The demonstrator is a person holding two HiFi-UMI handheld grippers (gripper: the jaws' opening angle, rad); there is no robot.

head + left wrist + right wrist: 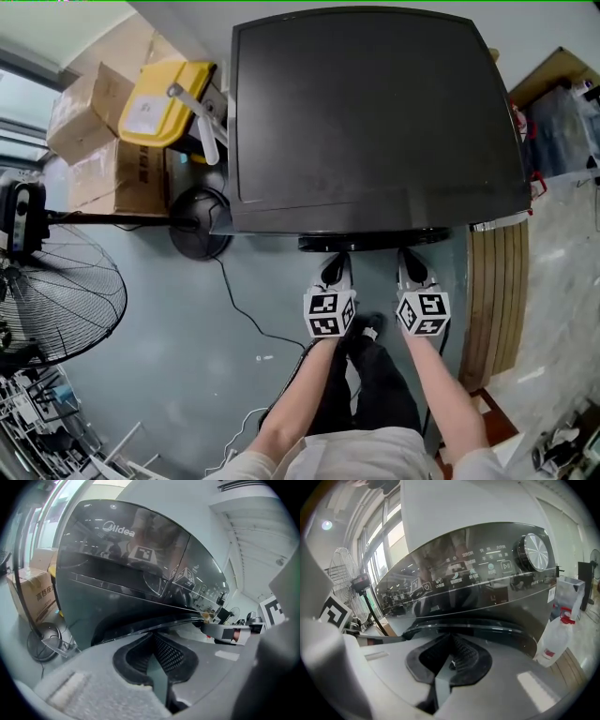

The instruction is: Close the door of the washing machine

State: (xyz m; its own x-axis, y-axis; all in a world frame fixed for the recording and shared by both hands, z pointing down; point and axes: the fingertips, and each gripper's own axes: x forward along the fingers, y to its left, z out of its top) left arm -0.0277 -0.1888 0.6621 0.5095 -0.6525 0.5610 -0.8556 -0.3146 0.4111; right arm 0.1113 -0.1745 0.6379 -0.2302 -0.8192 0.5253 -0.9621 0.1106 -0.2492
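A dark grey washing machine (375, 122) fills the middle of the head view. Its round door (375, 243) lies close against the front, just ahead of both grippers; whether it is latched I cannot tell. My left gripper (335, 269) and right gripper (412, 267) sit side by side with their tips at the door's rim. In the left gripper view the pads (171, 656) meet with nothing between them, and the door's curved edge (154, 623) is right in front. The right gripper (450, 648) is likewise shut and empty below the control panel (478, 576) and dial (533, 552).
Cardboard boxes (89, 112) with a yellow case (164, 103) stand left of the machine. A standing fan (56, 300), its round base (199, 223) and a cable (244, 314) are on the floor at left. A wooden board (497, 291) and a plastic bottle (555, 641) are at right.
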